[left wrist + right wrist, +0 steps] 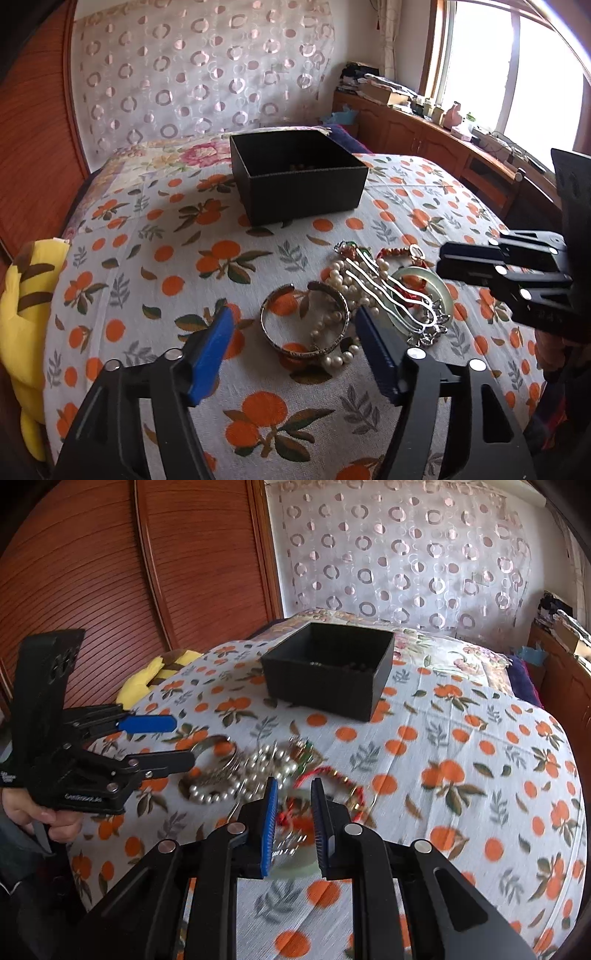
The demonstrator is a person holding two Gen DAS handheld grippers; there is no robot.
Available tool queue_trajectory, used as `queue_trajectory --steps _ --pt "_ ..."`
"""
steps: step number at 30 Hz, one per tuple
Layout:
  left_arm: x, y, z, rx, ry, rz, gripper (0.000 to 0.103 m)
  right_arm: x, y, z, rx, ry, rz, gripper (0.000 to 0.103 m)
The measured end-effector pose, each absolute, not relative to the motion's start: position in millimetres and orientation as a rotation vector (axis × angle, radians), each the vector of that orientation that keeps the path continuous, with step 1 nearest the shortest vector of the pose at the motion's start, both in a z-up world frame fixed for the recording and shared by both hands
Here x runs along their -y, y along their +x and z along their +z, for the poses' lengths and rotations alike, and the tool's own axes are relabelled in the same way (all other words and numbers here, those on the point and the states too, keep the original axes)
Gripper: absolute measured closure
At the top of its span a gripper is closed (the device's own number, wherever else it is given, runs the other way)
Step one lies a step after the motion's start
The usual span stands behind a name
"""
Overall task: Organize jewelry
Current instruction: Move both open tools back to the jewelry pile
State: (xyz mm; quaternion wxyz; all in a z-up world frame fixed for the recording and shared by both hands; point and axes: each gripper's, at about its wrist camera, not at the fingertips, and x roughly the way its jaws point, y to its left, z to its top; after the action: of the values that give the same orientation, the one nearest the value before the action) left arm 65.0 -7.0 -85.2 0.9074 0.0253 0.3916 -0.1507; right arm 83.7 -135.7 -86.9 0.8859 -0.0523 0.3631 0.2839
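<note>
Orange-printed bedcloth [155,236] carries a black box [295,173] at the far side and a tangled jewelry heap [373,295] nearer. Left gripper [295,325], jaws wide apart and empty, straddles the silver bangle [304,325] lying flat just ahead. Right gripper [293,805], jaws narrowly apart on nothing, hangs above the jade bangle [424,295].
</note>
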Motion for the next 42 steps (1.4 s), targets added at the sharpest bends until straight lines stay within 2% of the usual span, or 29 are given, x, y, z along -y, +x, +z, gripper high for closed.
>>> queue_trajectory --steps 1,3,8,11,19,23,30,42 --pt "7 67 -87 -0.815 0.052 -0.307 0.033 136 83 -88 -0.757 -0.108 0.587 0.074" --pt "8 71 -91 -0.826 0.052 -0.306 0.032 135 80 -91 -0.758 -0.103 0.591 0.068" --pt "8 83 -102 -0.869 0.030 -0.309 0.029 134 73 -93 -0.765 -0.115 0.602 0.066" --pt "8 88 -105 -0.881 0.017 -0.312 0.028 135 69 -92 -0.761 -0.109 0.609 0.056" --pt "9 88 -108 -0.887 -0.005 -0.334 0.029 131 68 -95 -0.776 -0.114 0.619 0.047" --pt "12 86 -107 -0.877 0.024 -0.331 0.045 125 68 -96 -0.786 -0.128 0.628 0.039" --pt "9 79 -105 -0.861 0.022 -0.312 0.045 114 72 -100 -0.808 -0.160 0.649 0.028" --pt "-5 66 -87 -0.805 -0.010 -0.301 0.045 94 93 -114 -0.878 -0.206 0.687 0.025"
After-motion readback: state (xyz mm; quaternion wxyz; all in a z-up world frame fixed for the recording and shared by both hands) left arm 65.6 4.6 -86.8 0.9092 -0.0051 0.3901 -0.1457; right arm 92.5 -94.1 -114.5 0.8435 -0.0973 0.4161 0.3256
